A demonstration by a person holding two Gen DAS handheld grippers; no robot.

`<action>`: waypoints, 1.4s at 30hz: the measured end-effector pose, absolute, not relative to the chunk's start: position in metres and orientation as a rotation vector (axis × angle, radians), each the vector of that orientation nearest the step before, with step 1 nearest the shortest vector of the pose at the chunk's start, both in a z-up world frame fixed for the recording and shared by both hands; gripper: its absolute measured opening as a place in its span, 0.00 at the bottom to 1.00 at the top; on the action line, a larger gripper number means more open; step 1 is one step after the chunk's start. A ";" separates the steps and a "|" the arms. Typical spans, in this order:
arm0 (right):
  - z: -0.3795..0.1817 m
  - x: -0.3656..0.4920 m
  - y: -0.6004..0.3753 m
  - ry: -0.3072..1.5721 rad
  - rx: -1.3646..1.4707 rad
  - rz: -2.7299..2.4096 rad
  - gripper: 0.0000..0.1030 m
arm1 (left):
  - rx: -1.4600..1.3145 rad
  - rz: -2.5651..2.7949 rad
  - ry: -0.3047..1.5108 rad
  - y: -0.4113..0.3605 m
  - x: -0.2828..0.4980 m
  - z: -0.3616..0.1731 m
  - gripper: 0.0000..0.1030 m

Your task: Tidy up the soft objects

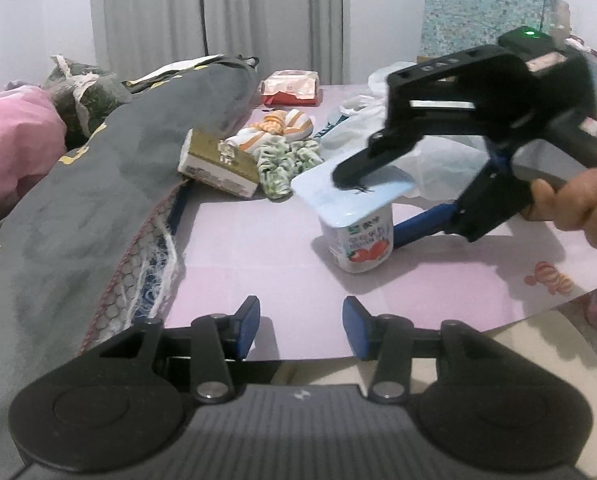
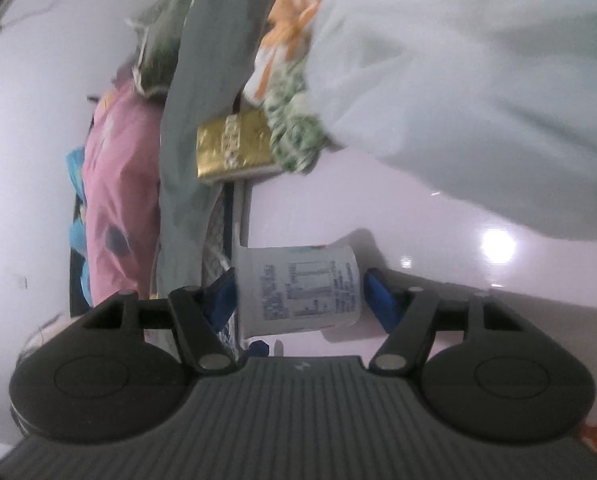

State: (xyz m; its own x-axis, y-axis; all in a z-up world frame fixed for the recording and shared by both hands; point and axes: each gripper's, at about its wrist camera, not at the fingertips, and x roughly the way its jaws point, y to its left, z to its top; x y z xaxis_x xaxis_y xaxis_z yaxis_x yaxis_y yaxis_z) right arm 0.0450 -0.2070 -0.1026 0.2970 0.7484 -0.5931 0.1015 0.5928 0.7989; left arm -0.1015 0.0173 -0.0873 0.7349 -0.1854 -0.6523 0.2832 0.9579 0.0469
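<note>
Yogurt cup [image 2: 298, 286] sits between right claw's [image 2: 300, 294] spread pads, contact unclear. Gold box [image 2: 234, 146], green cloth [image 2: 294, 136] beyond. Left claw [image 1: 300, 326] apart, empty.

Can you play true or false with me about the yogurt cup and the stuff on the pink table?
1. The right hand-held gripper has the yogurt cup between its fingers, one on the lid and one low down. True.
2. The left hand-held gripper is holding a sock. False: its fingers are apart with nothing between them.
3. The yogurt cup has red fruit pictured on it. True.
4. The gold box sits on top of the yogurt cup. False: it lies farther back, beside the green patterned cloth.
5. The table is bright blue. False: it is pale pink.
</note>
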 end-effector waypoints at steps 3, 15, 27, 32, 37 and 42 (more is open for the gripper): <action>-0.100 0.037 -0.215 1.184 0.839 0.489 0.66 | 0.149 -0.266 0.700 0.012 -0.098 -0.089 0.46; -0.090 0.009 -0.209 1.043 0.786 0.496 0.52 | 0.138 -0.294 0.669 0.000 -0.097 -0.092 0.52; -0.077 0.012 -0.208 0.973 0.728 0.443 0.42 | 0.070 -0.342 0.648 -0.006 -0.068 -0.091 0.55; -0.078 0.017 -0.206 0.971 0.742 0.442 0.36 | 0.032 -0.362 0.638 -0.005 -0.056 -0.089 0.55; -0.078 0.018 -0.203 0.971 0.727 0.444 0.34 | -0.007 -0.381 0.617 -0.005 -0.052 -0.087 0.55; -0.078 0.021 -0.202 0.972 0.724 0.450 0.33 | -0.006 -0.387 0.608 -0.010 -0.046 -0.087 0.58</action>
State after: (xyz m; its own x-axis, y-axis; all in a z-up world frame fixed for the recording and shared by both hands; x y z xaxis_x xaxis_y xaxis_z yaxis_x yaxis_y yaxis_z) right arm 0.0205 -0.2016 -0.0776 0.5018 0.6403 -0.5816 -0.0288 0.6843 0.7286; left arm -0.0460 -0.0099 -0.0870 0.7513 -0.3558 -0.5558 0.3525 0.9284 -0.1179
